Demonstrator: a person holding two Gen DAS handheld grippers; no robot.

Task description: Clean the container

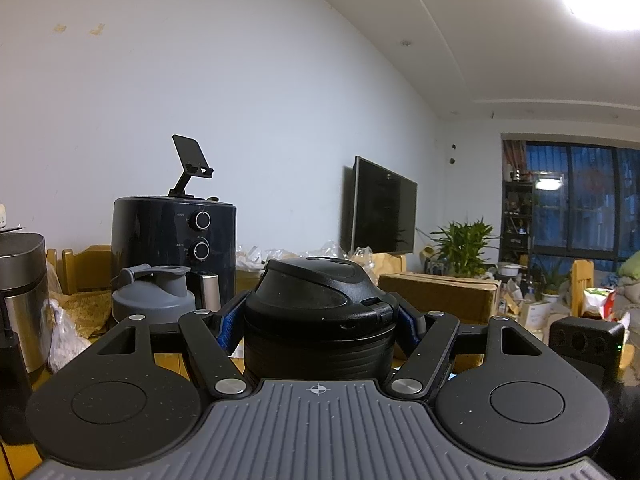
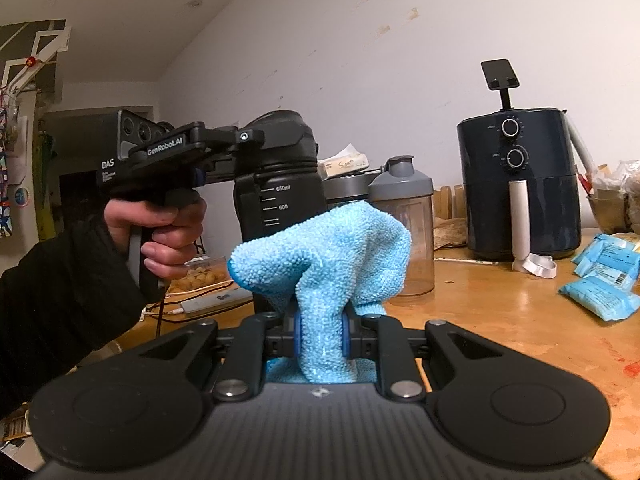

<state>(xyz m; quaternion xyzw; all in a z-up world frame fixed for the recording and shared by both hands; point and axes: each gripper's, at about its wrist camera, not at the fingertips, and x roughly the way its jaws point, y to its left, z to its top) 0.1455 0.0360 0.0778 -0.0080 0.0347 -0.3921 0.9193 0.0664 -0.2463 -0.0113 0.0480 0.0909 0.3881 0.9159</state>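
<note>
Left claw [image 2: 244, 148]: clamped around the neck of the black bottle [image 2: 280, 184] just under its lid [image 1: 316, 292], holding it upright above the desk [image 2: 500, 320].
Black bottle: the task's container — dark, with volume marks on its side, seen beyond the cloth in the right wrist view.
Blue cloth [image 2: 324, 256]: bunched, its top flopping toward the bottle's lower side; whether it touches is hard to tell.
Right claw [image 2: 322, 340]: pinched narrow on the cloth's gathered stem.
Step in hand, as I judge it: wiping the bottle's outer wall.
Doing it well: keep the left grip firm so the bottle does not twist; press the cloth's loose head flat against the wall and stroke along it — do not let the claw's hard tips scrape the bottle.
Further right: grey shaker [image 2: 404, 224], then air fryer [image 2: 520, 184], both standing on the desk.
</note>
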